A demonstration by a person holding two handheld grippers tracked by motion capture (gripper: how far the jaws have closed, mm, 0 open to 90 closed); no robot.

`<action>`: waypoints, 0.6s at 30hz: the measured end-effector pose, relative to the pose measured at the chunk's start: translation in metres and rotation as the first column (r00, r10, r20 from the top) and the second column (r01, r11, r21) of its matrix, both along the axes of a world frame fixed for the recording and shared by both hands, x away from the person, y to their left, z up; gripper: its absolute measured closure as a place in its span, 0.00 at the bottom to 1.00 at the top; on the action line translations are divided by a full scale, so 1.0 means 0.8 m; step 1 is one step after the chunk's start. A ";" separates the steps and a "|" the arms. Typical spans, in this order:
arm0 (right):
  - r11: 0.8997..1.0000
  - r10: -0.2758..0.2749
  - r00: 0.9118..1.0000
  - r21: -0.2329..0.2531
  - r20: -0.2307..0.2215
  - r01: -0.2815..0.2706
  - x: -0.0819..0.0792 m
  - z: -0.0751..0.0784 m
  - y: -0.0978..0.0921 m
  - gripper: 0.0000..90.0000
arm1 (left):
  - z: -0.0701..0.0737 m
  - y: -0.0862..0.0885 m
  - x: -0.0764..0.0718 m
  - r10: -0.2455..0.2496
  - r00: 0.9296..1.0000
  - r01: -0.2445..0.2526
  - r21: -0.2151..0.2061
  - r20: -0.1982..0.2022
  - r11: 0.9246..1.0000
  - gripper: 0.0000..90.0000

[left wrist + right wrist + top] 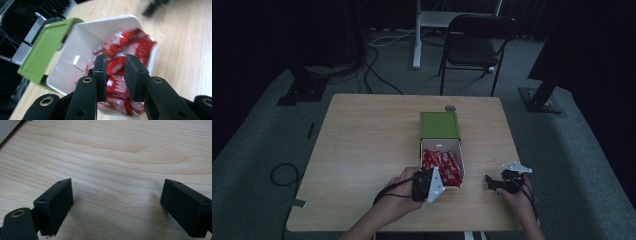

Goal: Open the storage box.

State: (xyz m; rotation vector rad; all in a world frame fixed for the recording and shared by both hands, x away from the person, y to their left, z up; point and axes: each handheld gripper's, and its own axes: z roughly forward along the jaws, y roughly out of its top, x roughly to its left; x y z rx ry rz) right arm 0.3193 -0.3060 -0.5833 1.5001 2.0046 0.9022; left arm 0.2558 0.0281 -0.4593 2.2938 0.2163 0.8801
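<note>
A green box [440,125] stands in the middle of the wooden table [362,150], and its white drawer [460,161] is pulled out toward me. Several red packets [442,165] lie in the drawer. My left gripper [429,173] is at the drawer's near left corner. In the left gripper view it [116,58] hovers just over the red packets [132,45] inside the white drawer [82,40], with a narrow gap between the jaws. My right gripper [492,182] rests low on the table right of the drawer. It [117,192] is wide open over bare wood.
A small round grey disc [450,108] lies at the table's far edge behind the box. A black chair [477,40] and a white desk leg [416,35] stand beyond the table. Cables [282,175] lie on the carpet to the left.
</note>
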 end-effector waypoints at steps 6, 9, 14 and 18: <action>1.000 -0.011 1.000 0.002 0.002 0.011 0.000 0.000 0.000 0.13 | 0.009 0.025 0.018 0.057 0.998 -0.061 -0.112 -0.037 0.992 0.80; 1.000 -0.011 1.000 0.002 0.002 0.011 0.000 0.000 0.000 0.13 | 0.009 0.033 0.023 0.076 0.996 -0.082 -0.138 -0.048 0.987 0.80; 1.000 -0.012 1.000 0.002 0.002 0.012 0.000 0.000 0.000 0.13 | 0.009 0.055 0.035 0.120 0.989 -0.134 -0.194 -0.083 0.972 0.80; 1.000 -0.011 1.000 0.002 0.002 0.011 0.000 0.000 0.000 0.13 | 0.008 0.072 0.043 0.154 0.984 -0.172 -0.232 -0.095 0.957 0.80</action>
